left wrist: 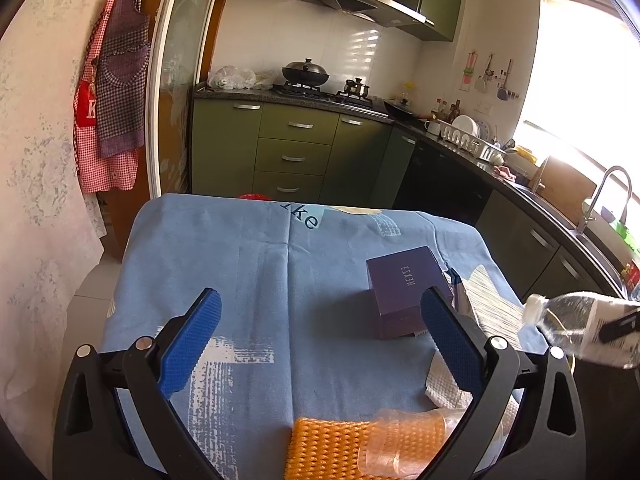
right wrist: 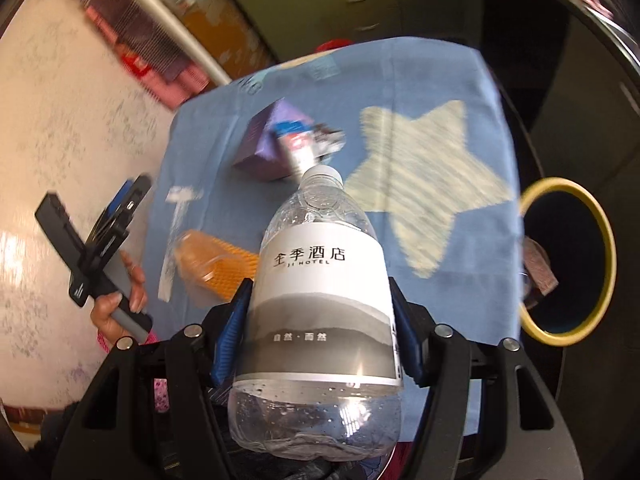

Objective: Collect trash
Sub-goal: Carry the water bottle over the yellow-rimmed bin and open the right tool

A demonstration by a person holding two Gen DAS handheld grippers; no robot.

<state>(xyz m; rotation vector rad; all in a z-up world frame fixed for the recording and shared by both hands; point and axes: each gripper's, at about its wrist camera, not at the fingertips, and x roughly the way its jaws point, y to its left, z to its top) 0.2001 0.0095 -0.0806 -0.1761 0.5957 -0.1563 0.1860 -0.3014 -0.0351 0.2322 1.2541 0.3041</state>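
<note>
Clamped in the right tool (right wrist: 320,312), a bottle (right wrist: 320,280) hangs above the bench (right wrist: 440,280); left tool (left wrist: 320,332) gapes, empty.

There is one bottle (right wrist: 320,280), held up over the table (left wrist: 256,272). One purple box (left wrist: 404,292) sits at about 1 o'clock on the cloth. One orange sponge (left wrist: 324,452) lies at 6 o'clock, with one clear cup (left wrist: 404,444) on it. One white rag (left wrist: 444,392) lies at 4 o'clock. One bin (right wrist: 568,256) stands at 3 o'clock. Two aprons (left wrist: 112,92) hang at 10 o'clock. Two pots (left wrist: 306,72) sit on the stove at 12 o'clock.
</note>
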